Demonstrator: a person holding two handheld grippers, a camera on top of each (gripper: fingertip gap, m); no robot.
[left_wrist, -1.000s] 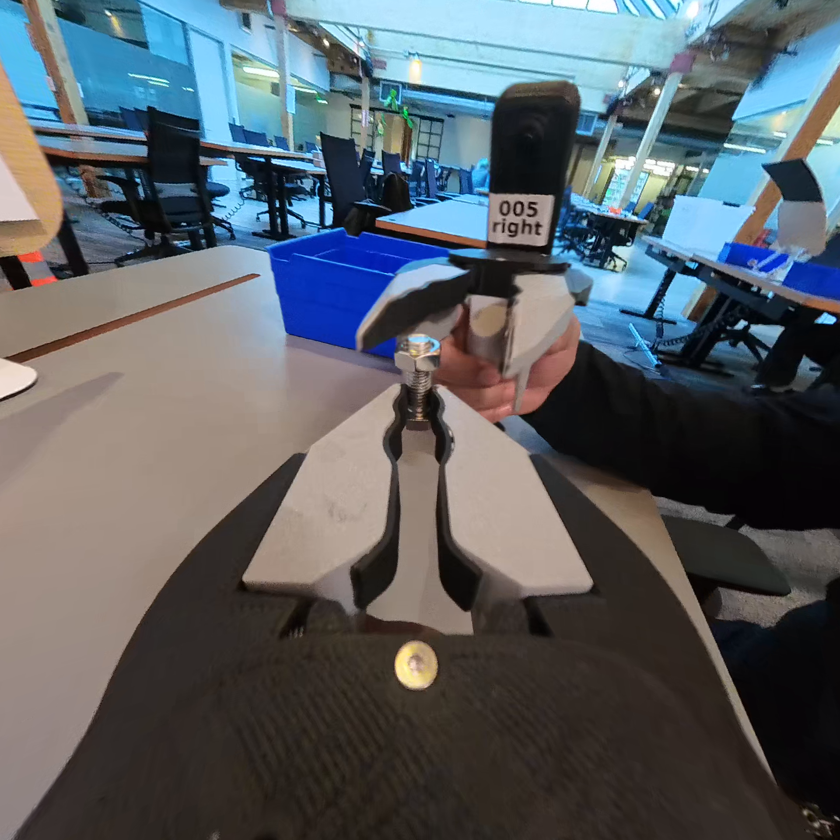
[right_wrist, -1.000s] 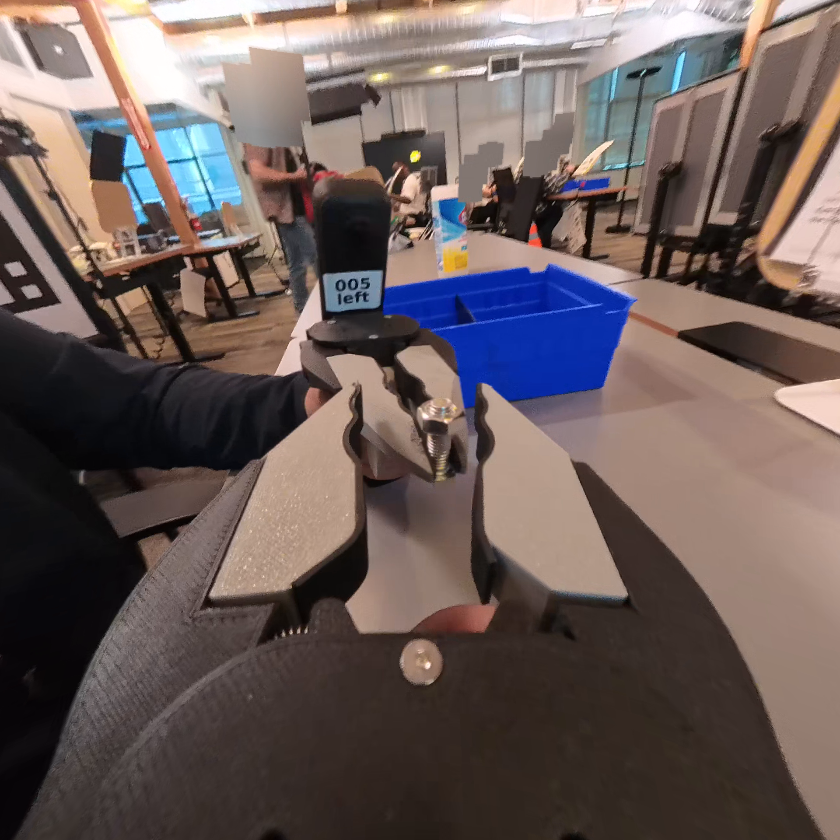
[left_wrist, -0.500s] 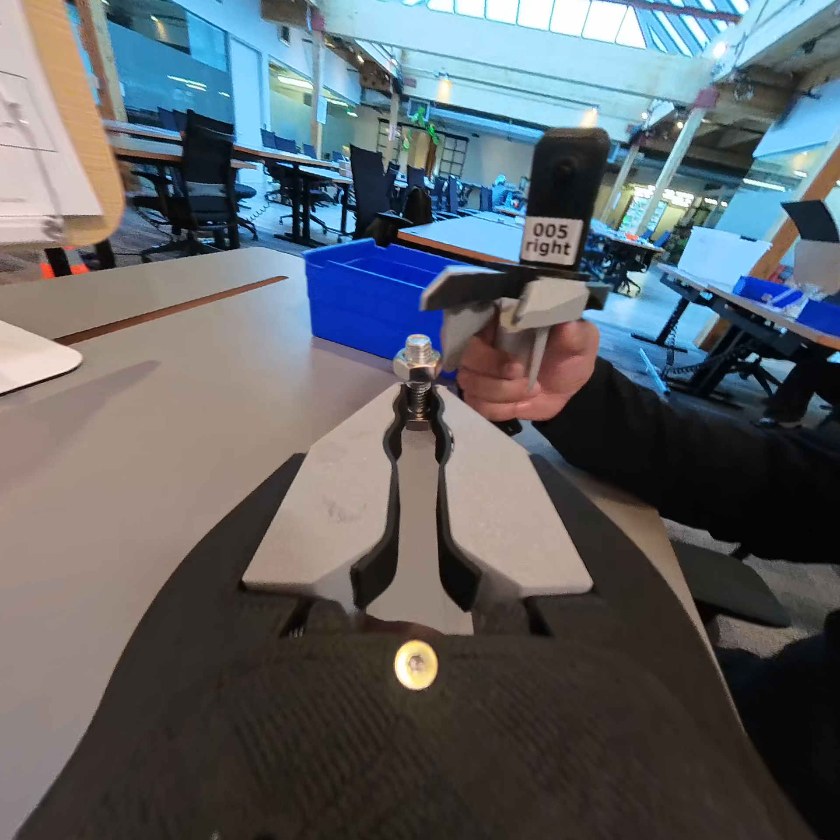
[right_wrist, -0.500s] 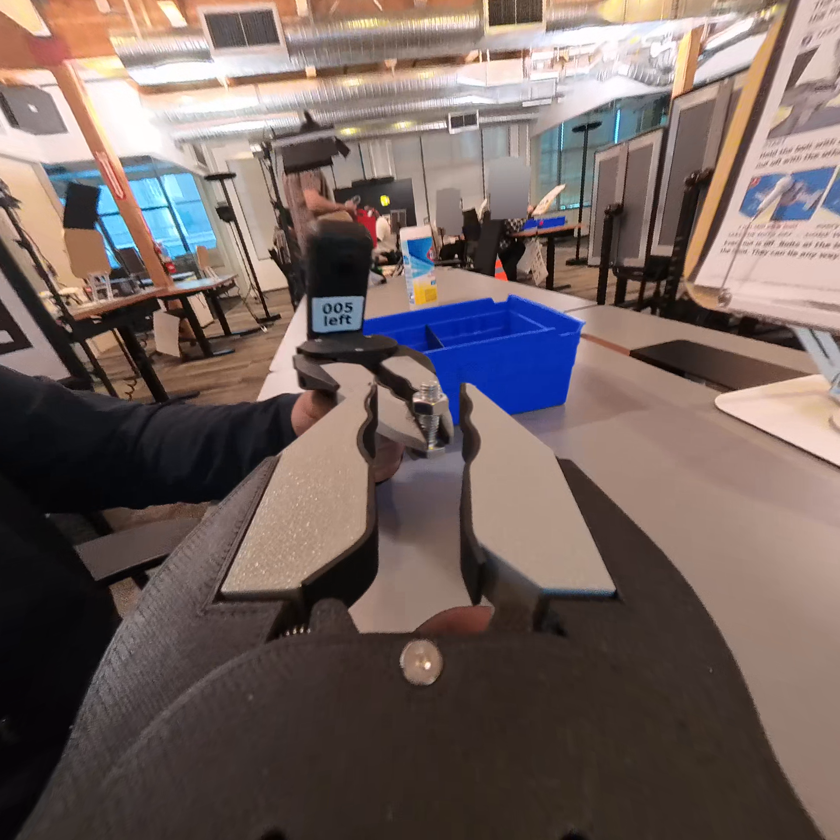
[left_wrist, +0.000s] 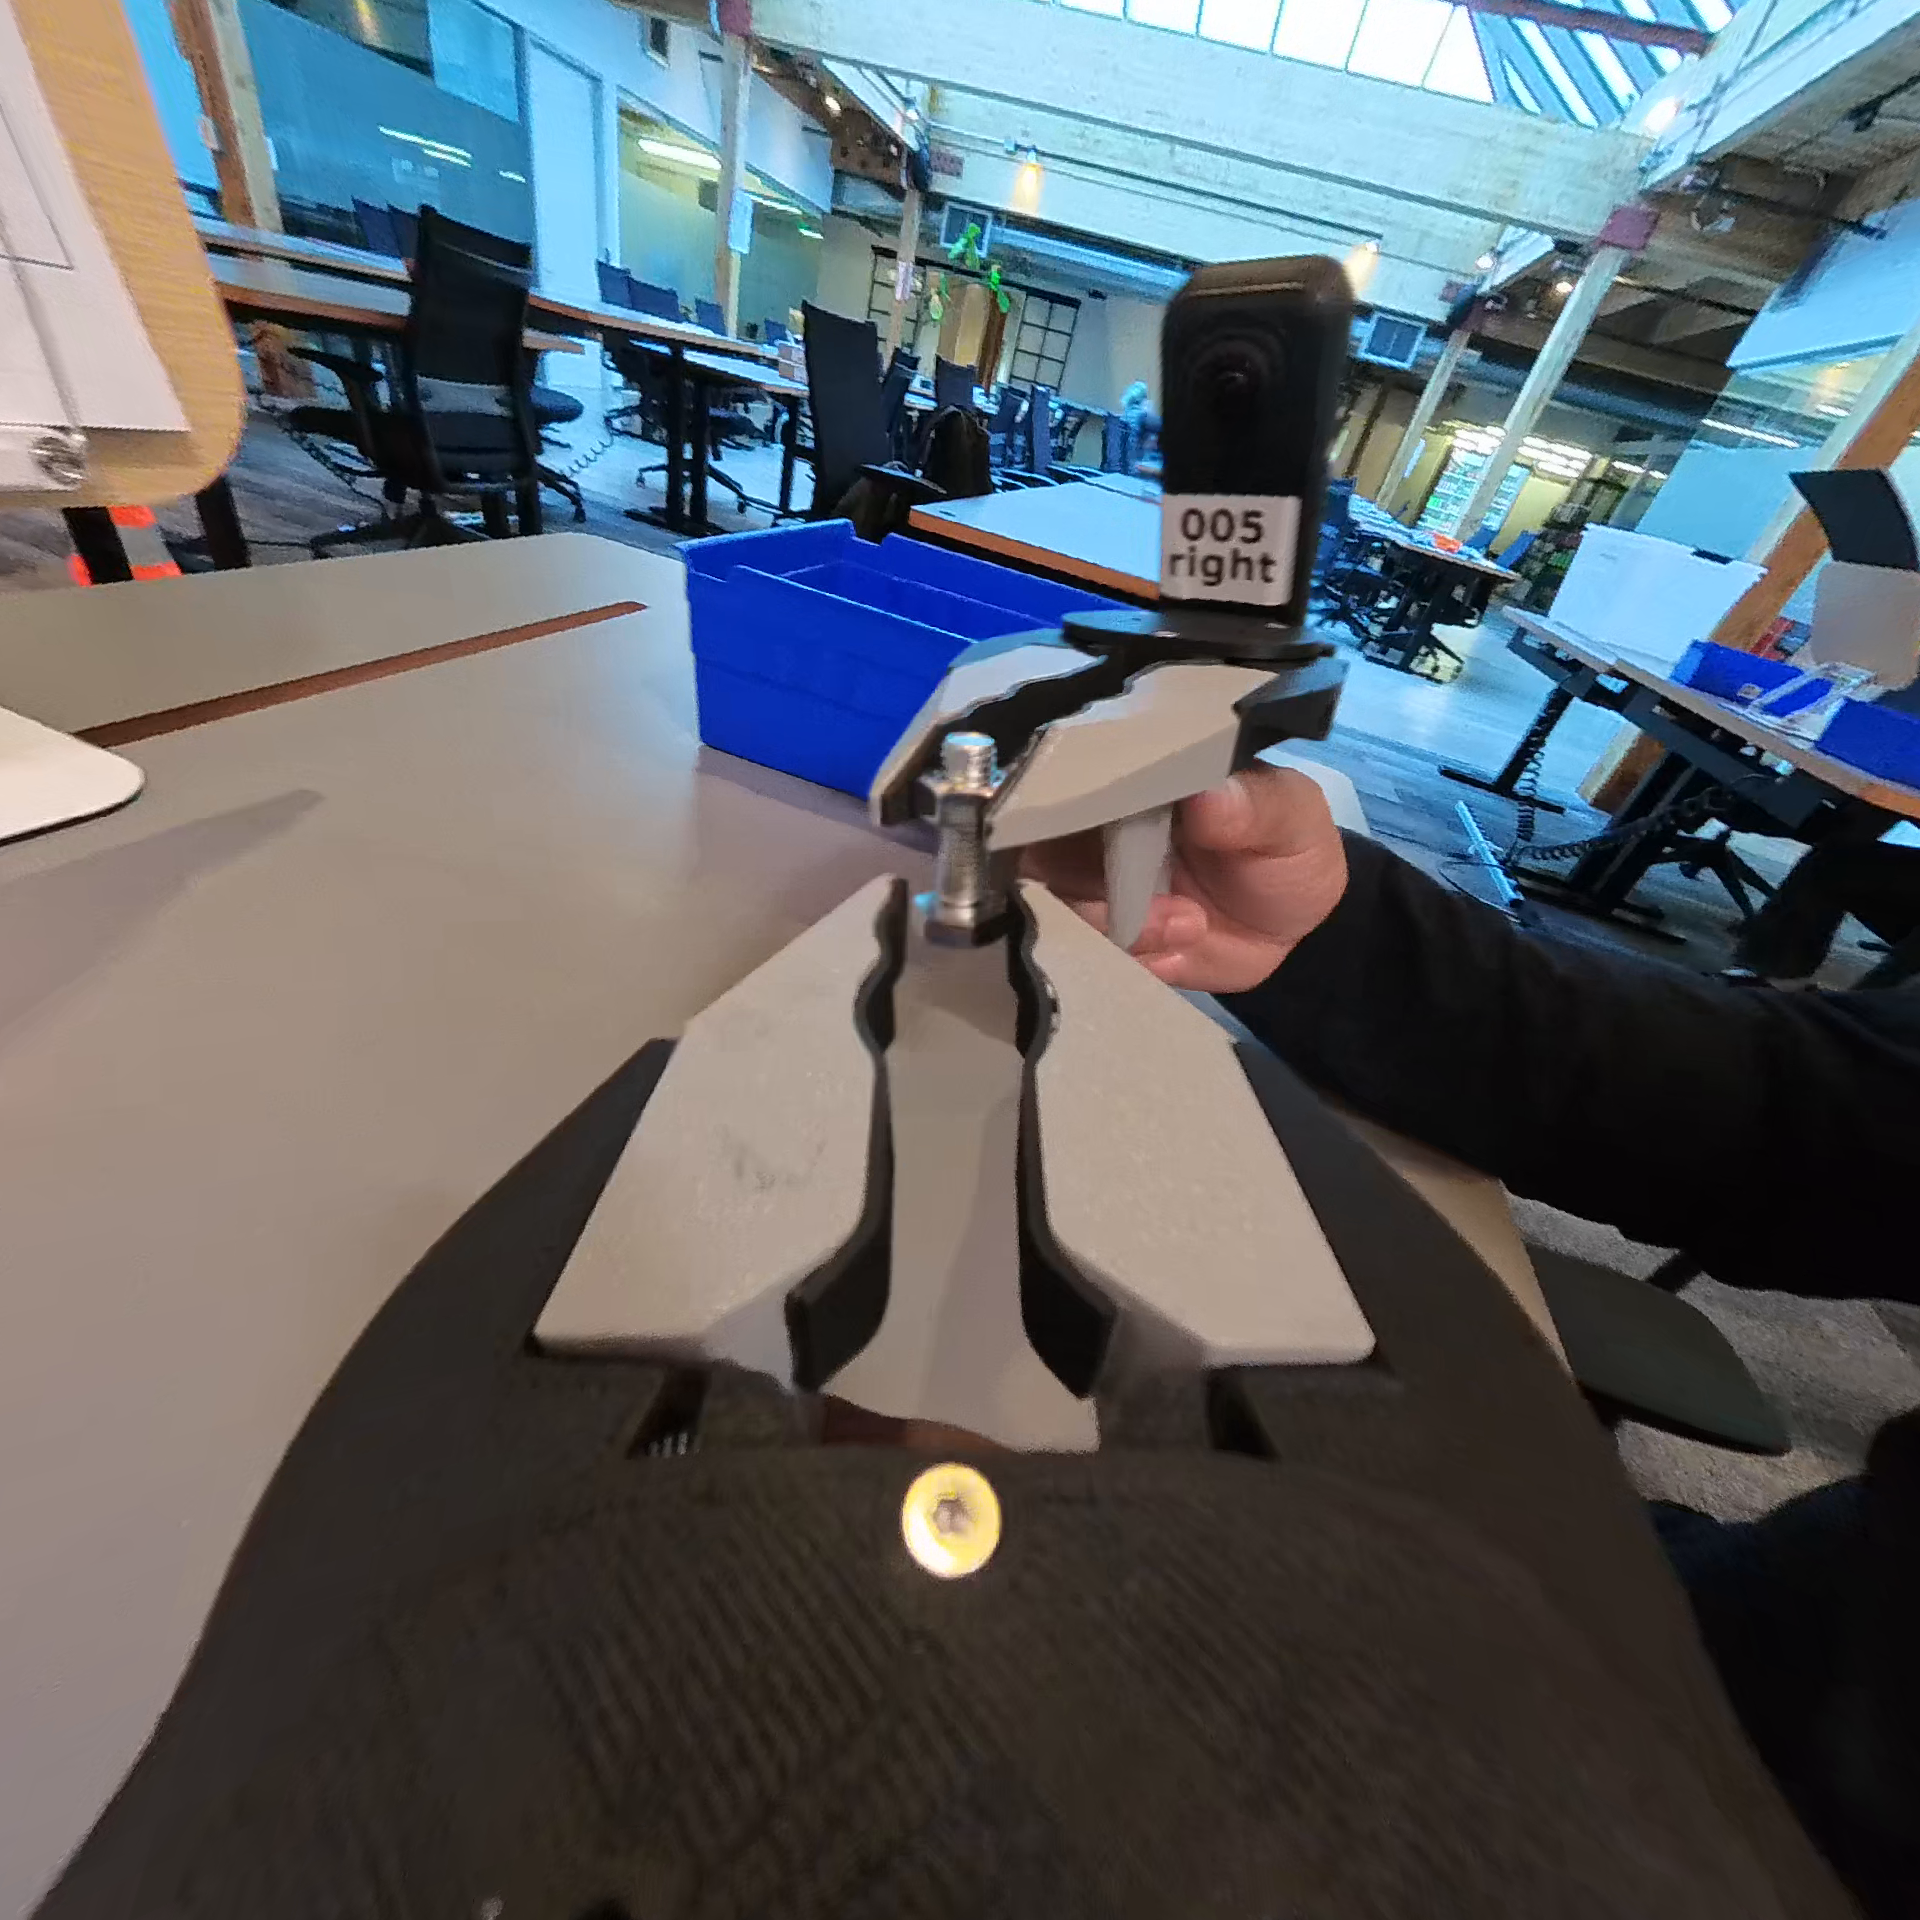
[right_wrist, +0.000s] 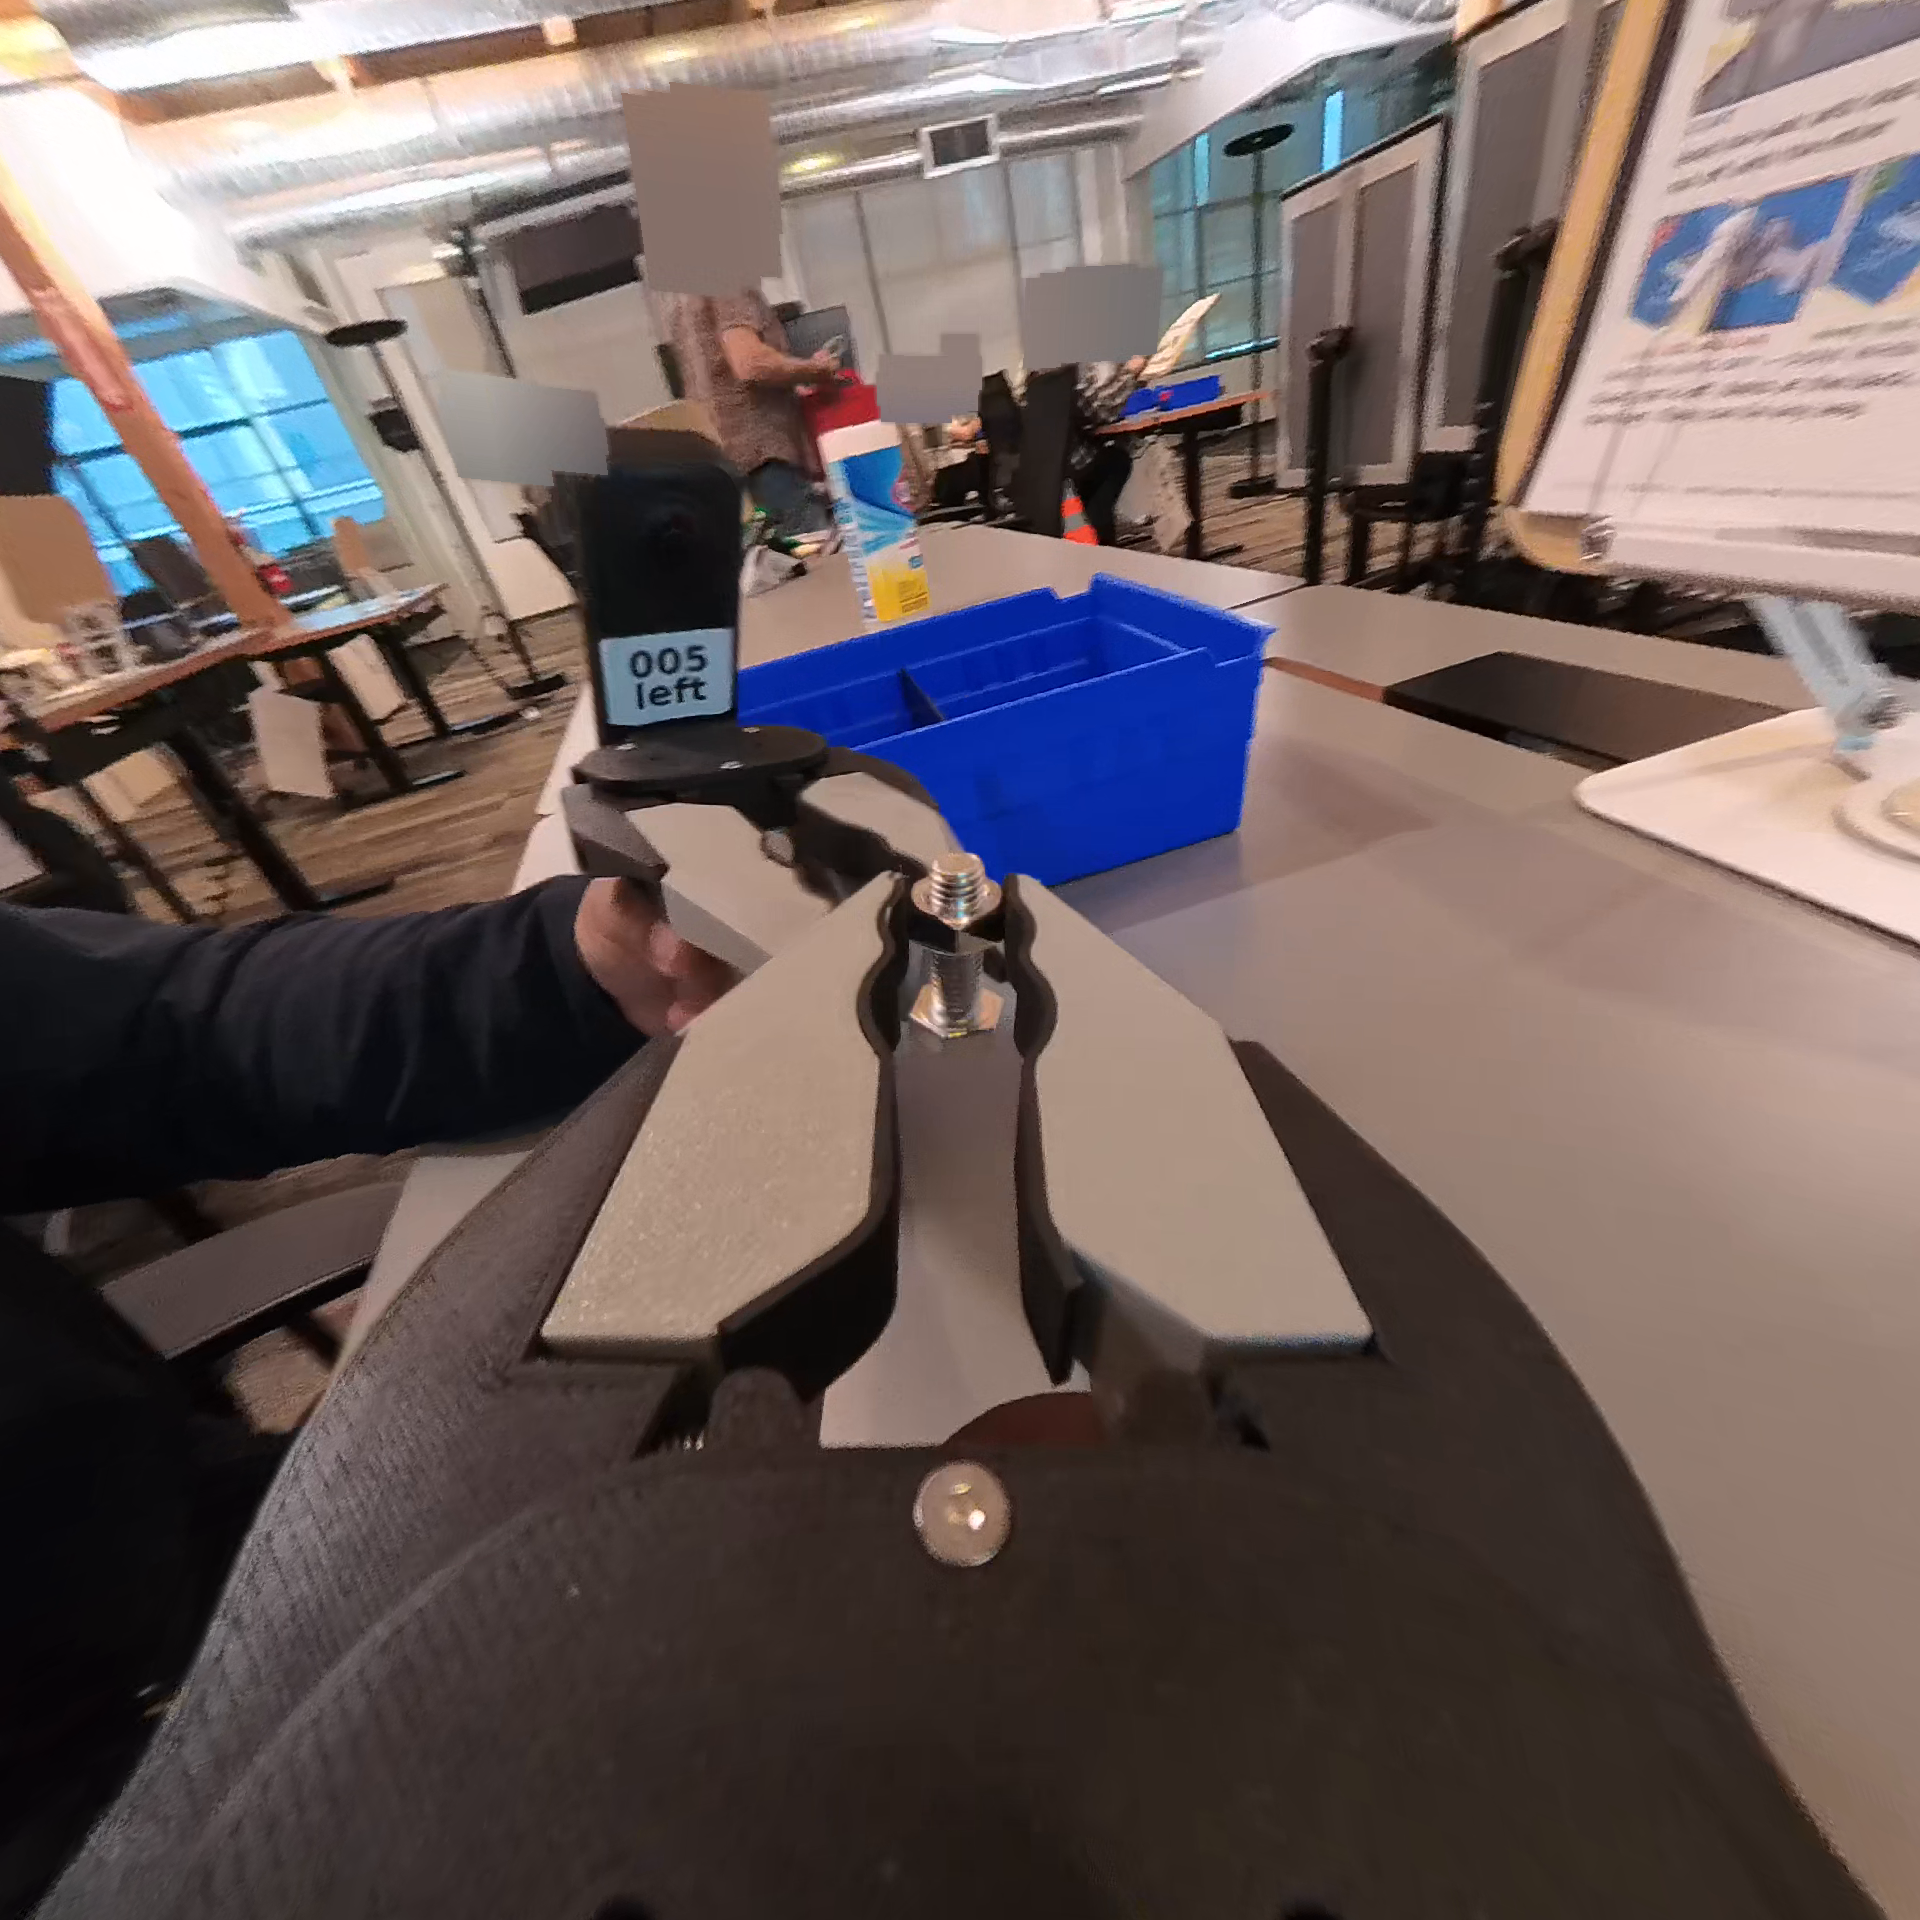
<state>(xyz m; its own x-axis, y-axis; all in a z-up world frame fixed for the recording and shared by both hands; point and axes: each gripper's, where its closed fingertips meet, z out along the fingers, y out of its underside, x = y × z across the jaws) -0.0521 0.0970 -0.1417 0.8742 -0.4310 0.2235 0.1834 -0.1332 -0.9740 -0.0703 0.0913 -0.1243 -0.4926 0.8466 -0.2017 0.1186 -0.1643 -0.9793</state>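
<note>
The bolt (left_wrist: 961, 862) stands upright in the air above the grey worktop (left_wrist: 364, 935), threaded end up and hex head down, all bright silver metal. A nut (right_wrist: 951, 928) sits on the thread just below the top, with a short stub of thread poking out above it.

Half a second ago my right hand-held gripper (right_wrist: 951, 914) was spread wide and stood apart from the bolt. Now its fingers have come together and are clamped on the nut from both sides. My left hand-held gripper (left_wrist: 961, 909) was pinched tight on the thread right under the nut. Now its jaws stand wider and the bolt sits higher in them, so the hex head lies level with the fingertips. The head is between those tips, but I cannot tell whether they press on it.

My right hand (left_wrist: 1236, 883) wraps the grip under the right hand-held gripper, sleeve dark. Beyond the bolt a blue divided bin (right_wrist: 1101, 758) rests on the worktop, well apart from both hand-held grippers. A white canister (right_wrist: 878, 530) stands behind the bin. A white stand base (right_wrist: 1766, 810) sits off to the right.
</note>
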